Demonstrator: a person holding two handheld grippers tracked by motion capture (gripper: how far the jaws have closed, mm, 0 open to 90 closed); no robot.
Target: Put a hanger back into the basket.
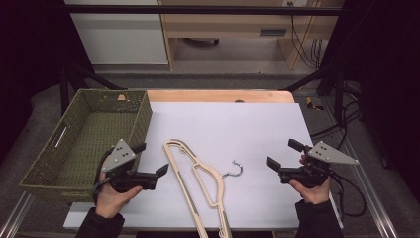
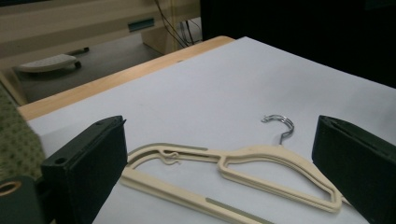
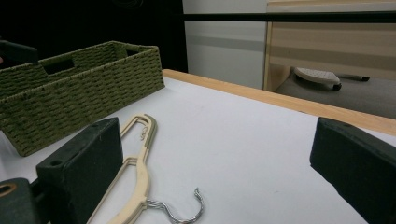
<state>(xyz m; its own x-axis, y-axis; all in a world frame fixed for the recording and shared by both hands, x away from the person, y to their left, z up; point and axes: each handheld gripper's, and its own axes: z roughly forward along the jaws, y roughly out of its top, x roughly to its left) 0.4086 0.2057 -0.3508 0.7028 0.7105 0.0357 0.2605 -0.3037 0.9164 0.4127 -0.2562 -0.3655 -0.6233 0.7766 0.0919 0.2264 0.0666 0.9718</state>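
A cream plastic clothes hanger (image 1: 198,186) with a metal hook (image 1: 235,170) is seen lying flat on the white table sheet (image 1: 237,129), between the two grippers and touched by neither. The left gripper (image 1: 152,161) is held just left of the hanger, jaws spread wide — nothing between them. The right gripper (image 1: 281,153) is held well to the right of the hook, jaws likewise spread and empty. A green woven basket (image 1: 138,124) stands at the sheet's left edge — beside the left gripper.
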